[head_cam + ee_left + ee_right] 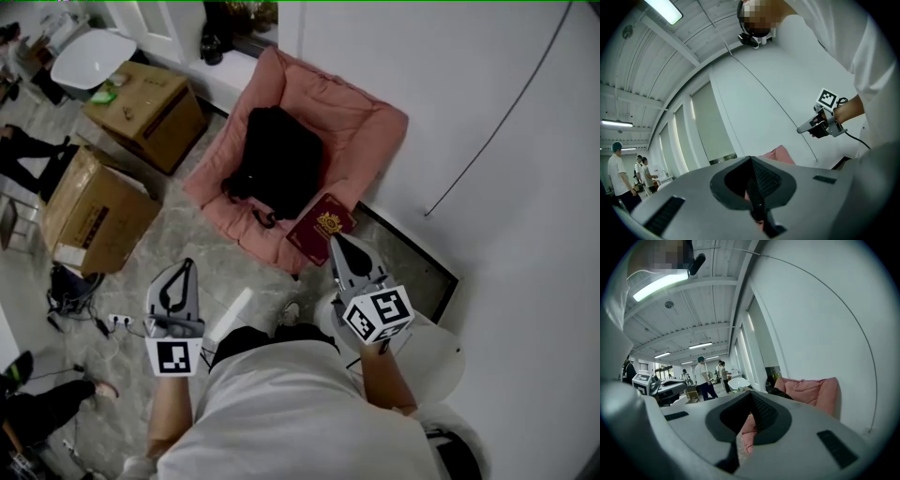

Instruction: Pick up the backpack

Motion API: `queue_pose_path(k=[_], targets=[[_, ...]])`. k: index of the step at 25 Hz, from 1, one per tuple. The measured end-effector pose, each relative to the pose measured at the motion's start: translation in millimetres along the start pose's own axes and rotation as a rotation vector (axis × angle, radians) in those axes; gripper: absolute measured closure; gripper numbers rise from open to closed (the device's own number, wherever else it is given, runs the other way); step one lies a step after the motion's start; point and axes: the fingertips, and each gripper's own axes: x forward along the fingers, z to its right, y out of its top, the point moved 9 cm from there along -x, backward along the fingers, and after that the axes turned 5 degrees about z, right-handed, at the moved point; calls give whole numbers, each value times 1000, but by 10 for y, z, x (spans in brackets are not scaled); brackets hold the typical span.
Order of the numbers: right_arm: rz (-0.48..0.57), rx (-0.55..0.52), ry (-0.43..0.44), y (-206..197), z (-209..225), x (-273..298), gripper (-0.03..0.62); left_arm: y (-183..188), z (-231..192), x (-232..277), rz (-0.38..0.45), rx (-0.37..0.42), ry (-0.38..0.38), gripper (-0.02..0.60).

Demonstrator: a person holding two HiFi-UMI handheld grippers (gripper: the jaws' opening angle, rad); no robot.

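While the person in a white shirt [300, 412] stands over the spot, both tongs are held out at about waist height and point towards the pink cushion [370, 122] on the floor. The left gripper [190, 265] has its jaws pressed together with nothing between them. The right gripper [335, 241] is likewise pinched shut and empty. Its tip hangs just over the cushion's near corner, while the left gripper is off to the left, over bare floor [187, 234].

At that near corner, on the cushion's rim, lies a maroon booklet [322, 228] with a gold emblem.

Just beyond it, the black backpack [281, 164] lies flat in the cushion's hollow, about midway between the left and right edges. Neither gripper touches it. Its long axis runs from the near edge towards the far edge, leaning slightly leftward as it goes away. A loop of strap [265, 219] curls out of its near end, towards the person. I cannot tell which end is the top.

The cushion's right edge sits against the white wall [487, 141]. To the left, well apart from it, stand two cardboard boxes [94, 211], one nearer and one farther [150, 112].
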Motion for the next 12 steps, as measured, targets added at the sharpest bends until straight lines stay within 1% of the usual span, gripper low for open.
queue_pose_path(k=[2, 6, 8, 11, 12], targets=[[-11, 11, 5, -36, 26, 103, 572, -43, -47, 49, 1, -43, 27, 566], [-12, 25, 12, -59, 26, 298, 572, -116, -168, 148, 5, -73, 35, 566], [-12, 21, 10, -69, -10, 395, 572, -183, -244, 224, 20, -69, 17, 566], [-24, 13, -14, -77, -59, 522, 572, -303, -402, 387, 24, -32, -40, 566], [-31, 16, -29, -74, -64, 556, 572, -329, -460, 454, 38, -47, -47, 566]])
